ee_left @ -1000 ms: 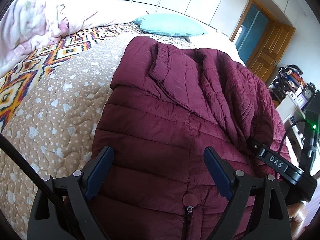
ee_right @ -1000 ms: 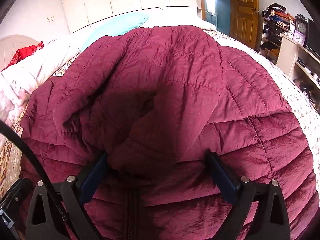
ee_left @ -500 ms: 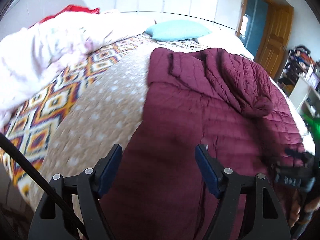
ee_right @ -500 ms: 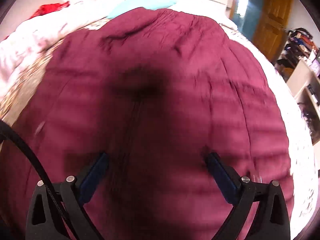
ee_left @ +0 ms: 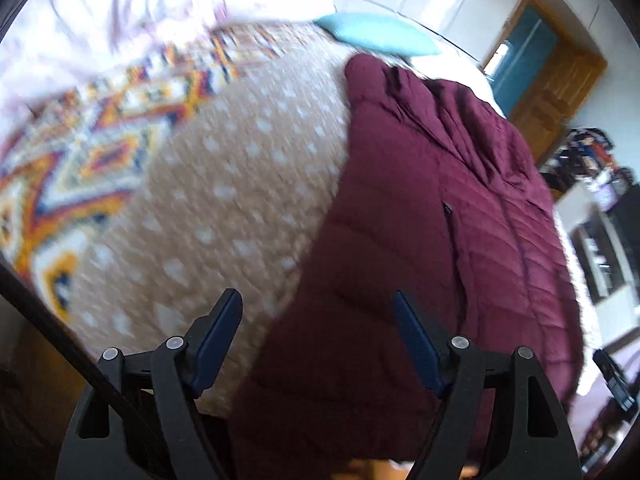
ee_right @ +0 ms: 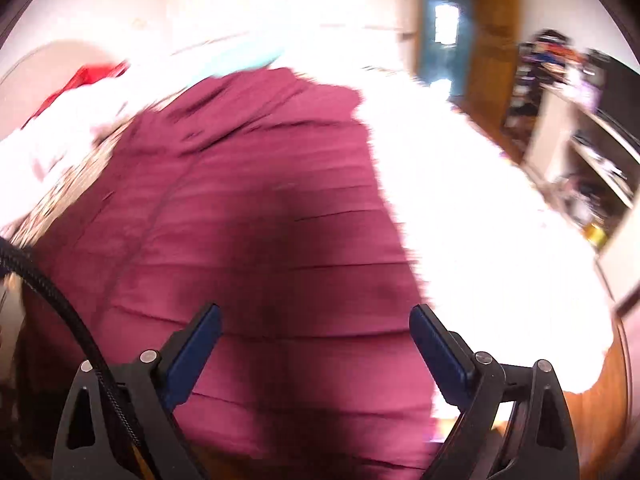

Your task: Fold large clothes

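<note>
Both tools hang released above the bed's near edge, pointing toward twelve o'clock. Left tool straddles the jacket's left edge; right tool hovers over the jacket's hem.

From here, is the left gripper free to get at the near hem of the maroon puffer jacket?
Probably yes: the left gripper has its jaws open and empty above the jacket's near edge, with nothing between.
</note>
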A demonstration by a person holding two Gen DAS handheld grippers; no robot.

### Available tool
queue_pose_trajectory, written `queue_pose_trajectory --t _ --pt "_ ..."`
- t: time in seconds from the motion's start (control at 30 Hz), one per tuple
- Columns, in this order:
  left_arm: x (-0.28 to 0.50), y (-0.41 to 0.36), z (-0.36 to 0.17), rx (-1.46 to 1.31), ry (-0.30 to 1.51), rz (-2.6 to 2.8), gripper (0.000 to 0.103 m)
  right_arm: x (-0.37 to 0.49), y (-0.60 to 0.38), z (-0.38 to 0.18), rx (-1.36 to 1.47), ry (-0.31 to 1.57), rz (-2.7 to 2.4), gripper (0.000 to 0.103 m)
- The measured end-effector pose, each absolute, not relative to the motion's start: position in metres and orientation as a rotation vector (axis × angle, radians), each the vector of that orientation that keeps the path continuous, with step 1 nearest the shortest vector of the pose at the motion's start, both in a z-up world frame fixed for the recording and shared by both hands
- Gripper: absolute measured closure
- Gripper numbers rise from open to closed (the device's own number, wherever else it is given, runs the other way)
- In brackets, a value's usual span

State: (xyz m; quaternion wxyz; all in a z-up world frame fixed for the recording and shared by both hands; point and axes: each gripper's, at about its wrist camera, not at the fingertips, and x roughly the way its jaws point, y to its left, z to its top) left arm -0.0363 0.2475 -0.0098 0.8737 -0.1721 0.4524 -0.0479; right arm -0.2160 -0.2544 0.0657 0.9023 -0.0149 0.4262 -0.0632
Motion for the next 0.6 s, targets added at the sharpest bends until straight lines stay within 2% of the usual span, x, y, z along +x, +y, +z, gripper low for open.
queue_pose_trajectory --t 0.17,0.33,0.6 --pt "-0.042 0.247 -0.019 -0.361 0.969 -0.219 0.027 -0.228 -0.327 0.064 0.213 0.896 -0.211 0.006" --pt "-0.061 0.248 -0.022 -0.369 0.980 -0.317 0.027 -0.238 -0.365 0.023 0.534 0.989 -0.072 0.013" --pt "-0.095 0.258 -0.039 -0.485 0.983 -0.355 0.027 -0.267 -0.323 -0.011 0.536 1.112 0.085 0.015"
